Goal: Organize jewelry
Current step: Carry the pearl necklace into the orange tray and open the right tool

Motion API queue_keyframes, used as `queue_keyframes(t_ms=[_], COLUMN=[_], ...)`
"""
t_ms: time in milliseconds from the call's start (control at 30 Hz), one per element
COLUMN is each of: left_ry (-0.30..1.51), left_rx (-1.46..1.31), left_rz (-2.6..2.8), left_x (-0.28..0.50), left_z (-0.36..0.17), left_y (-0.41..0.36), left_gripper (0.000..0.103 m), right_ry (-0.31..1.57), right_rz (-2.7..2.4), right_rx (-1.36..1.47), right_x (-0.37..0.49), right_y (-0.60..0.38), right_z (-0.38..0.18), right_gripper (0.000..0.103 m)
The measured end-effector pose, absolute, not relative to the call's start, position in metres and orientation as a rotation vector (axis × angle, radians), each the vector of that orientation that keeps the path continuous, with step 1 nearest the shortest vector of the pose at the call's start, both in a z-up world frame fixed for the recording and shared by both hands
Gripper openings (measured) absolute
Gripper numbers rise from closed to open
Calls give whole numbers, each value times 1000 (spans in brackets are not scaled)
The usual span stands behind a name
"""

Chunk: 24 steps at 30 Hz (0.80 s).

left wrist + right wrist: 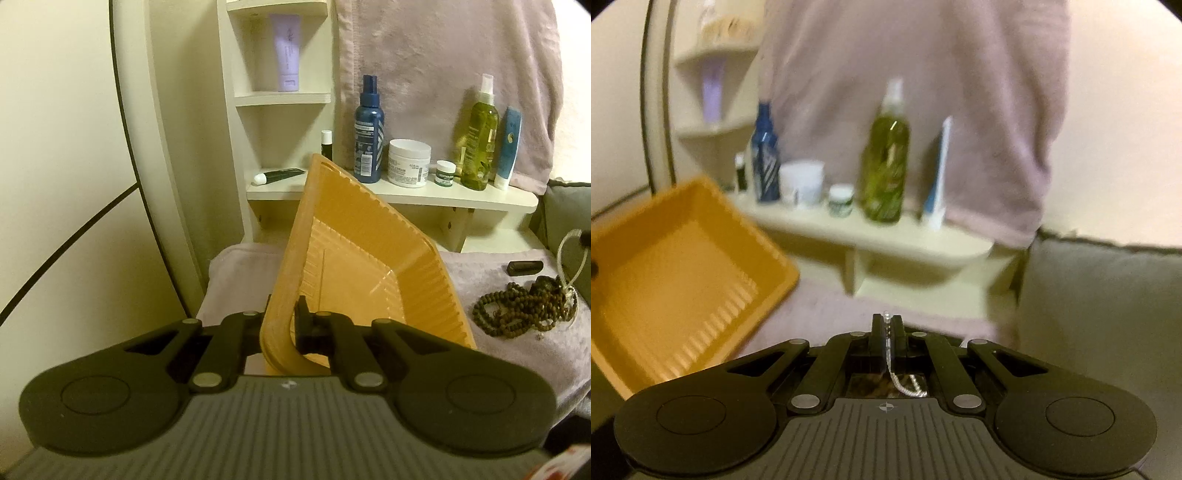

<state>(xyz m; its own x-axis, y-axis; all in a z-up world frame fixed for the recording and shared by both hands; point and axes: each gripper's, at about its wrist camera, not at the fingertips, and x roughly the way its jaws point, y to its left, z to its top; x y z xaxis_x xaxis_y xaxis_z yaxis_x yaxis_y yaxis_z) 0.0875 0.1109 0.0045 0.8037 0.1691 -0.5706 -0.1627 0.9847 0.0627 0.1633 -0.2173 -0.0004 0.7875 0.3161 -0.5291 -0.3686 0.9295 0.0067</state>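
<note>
Your left gripper (286,325) had its fingers (304,321) clenched on the near rim of the orange tray (354,258), one finger outside the wall and one inside. The tray was tipped steeply up on that grip, its ribbed floor turned toward the right and nothing lying in it. Take that tray as your landmark.

To the right of the tray, a heap of brown bead necklaces (524,306) lay on the pale towel (517,350) that covered the surface. A small dark bar-shaped thing (526,266) lay just behind the beads; what it was could not be told. A pale loop of chain (570,258) rose from the far side of the heap toward the frame's right edge.

Your right gripper (886,332) had its fingers pinched shut on a thin pearl-like chain (886,339). A few beads stood above the fingertips and the rest trailed back under the gripper body. In that blurred view the tray sat to the left of the fingers, well apart from them.

Behind the tray a cream shelf (461,197) carried a blue spray bottle (367,129), a white jar (409,162), a small green-lidded jar (445,171), a green spray bottle (480,136) and a blue-and-white tube (509,147). A dark tube (280,176) lay on the shelf just left of the tray's top corner. A lilac tube (284,51) stood in the upper cubby.
</note>
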Motion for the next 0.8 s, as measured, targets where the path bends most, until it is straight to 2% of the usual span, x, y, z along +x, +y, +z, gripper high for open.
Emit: queue_keyframes(t_ms=[567, 800], left_ry=[601, 603], left_rx=[1, -13], left_rz=[173, 171], left_x=[84, 84], left_z=[3, 2], left_y=[113, 115], left_gripper=[7, 7], right_ry=[339, 322], right_rz=[561, 737], right_rx=[-59, -48], right_x=[153, 155], right_y=[-188, -136], right_z=[102, 115], right_gripper=[2, 2])
